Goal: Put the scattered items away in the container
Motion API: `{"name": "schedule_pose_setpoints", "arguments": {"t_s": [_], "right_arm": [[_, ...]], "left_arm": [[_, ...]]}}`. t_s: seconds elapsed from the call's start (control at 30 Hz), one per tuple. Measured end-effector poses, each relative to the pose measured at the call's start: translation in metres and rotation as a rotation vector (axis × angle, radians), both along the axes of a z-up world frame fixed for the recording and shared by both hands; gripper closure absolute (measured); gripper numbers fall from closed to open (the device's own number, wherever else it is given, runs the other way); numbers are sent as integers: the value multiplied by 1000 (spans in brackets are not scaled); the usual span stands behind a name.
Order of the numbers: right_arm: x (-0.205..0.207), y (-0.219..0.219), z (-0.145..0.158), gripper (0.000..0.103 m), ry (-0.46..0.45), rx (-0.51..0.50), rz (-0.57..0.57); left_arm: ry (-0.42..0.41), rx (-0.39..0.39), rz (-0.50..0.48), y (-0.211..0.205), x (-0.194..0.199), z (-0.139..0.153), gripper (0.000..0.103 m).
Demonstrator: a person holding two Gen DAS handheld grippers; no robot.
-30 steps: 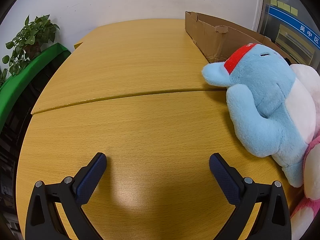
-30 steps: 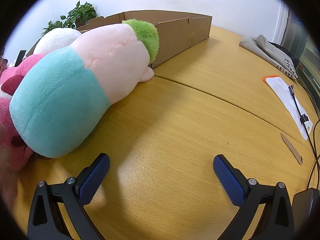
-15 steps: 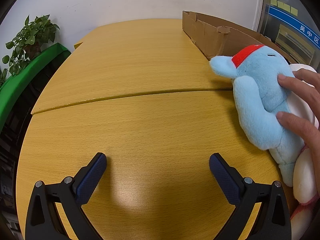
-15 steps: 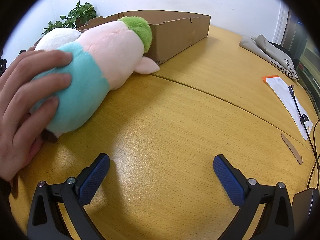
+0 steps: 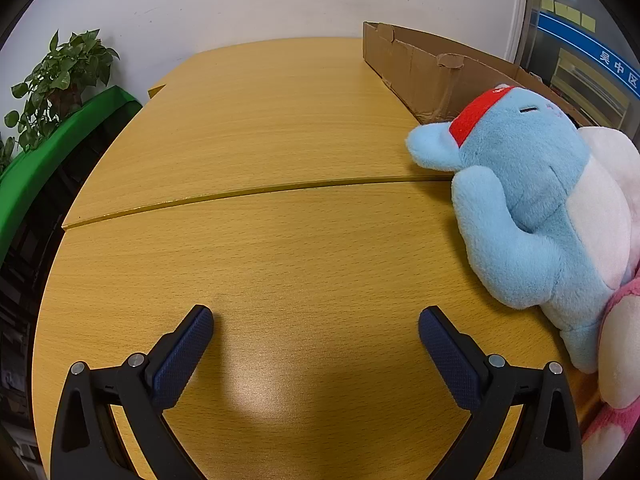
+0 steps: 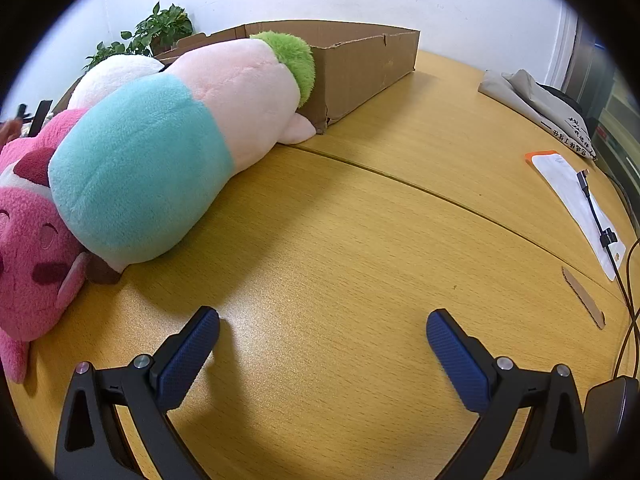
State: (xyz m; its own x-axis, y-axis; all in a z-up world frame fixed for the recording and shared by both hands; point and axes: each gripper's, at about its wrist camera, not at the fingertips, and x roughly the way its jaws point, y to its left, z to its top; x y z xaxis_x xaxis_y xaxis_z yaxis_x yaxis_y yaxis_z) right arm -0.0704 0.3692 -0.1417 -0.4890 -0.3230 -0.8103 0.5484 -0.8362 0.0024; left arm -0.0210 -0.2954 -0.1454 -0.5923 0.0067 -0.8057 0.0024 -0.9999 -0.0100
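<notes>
Several plush toys lie in a heap on the wooden table in front of a shallow cardboard box (image 5: 416, 64). In the left wrist view a light blue plush with a red band (image 5: 532, 204) lies at the right, with a pink plush (image 5: 616, 364) below it. My left gripper (image 5: 316, 334) is open and empty, left of the blue plush. In the right wrist view a long teal, pink and green plush (image 6: 180, 140) leans against the box (image 6: 360, 68), with a pink plush (image 6: 32, 248) at the left. My right gripper (image 6: 322, 334) is open and empty, right of them.
A potted plant (image 5: 60, 80) on a green ledge stands beyond the table's left edge. At the right of the right wrist view lie a folded grey cloth (image 6: 536, 108), a white envelope (image 6: 576, 200) with a cable, and a cardboard strip (image 6: 584, 296).
A bare hand that was pressing on the plush toys half a second ago has withdrawn. The toys have shifted back toward me. Both grippers have stayed in place.
</notes>
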Motion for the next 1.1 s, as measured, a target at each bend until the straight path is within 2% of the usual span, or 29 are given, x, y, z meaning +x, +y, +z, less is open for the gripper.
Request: {"name": "schedule_pose_setpoints", "arguments": {"t_s": [0.37,0.63,0.73,0.83,0.93,1.1], "right_arm": [[-3,-3,0,0,0,-1,16],[-6,-6,1,0,1,2,-45],[1,-3,2,0,2,3,-46],[20,2,3,1,23,23,-105],[64,9,19,1,119,23,-146],[132,23,74,1,261,-94,-289]], "left_arm": [[0,0,9,-1,-3,-1,0],[-1,2,31,-1,-11,0,0],[-1,-1,59,2,-5,0,0],[1,13,71,5,18,4,0],[90,30,140,13,64,28,0],[277,-24,198,58,140,89,0]]}}
